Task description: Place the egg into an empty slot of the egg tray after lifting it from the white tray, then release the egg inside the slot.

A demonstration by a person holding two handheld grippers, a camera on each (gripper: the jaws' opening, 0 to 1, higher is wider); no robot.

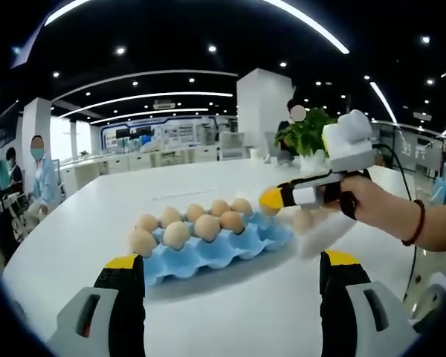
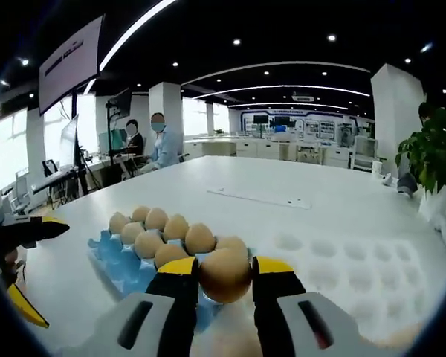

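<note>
Between the yellow-tipped jaws of the right gripper [image 2: 224,277] sits a brown egg [image 2: 224,274], clamped from both sides, just above the near end of the blue egg tray [image 2: 111,256], which holds other eggs in two rows. On the table to the right lies the white tray [image 2: 357,269]. Near the blue tray's other side, the left gripper [image 1: 230,269] holds nothing, jaws wide apart

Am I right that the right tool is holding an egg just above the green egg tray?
Nearly: the tray is blue, not green, as the right gripper view shows. The right tool is indeed shut on an egg just over it.
</note>
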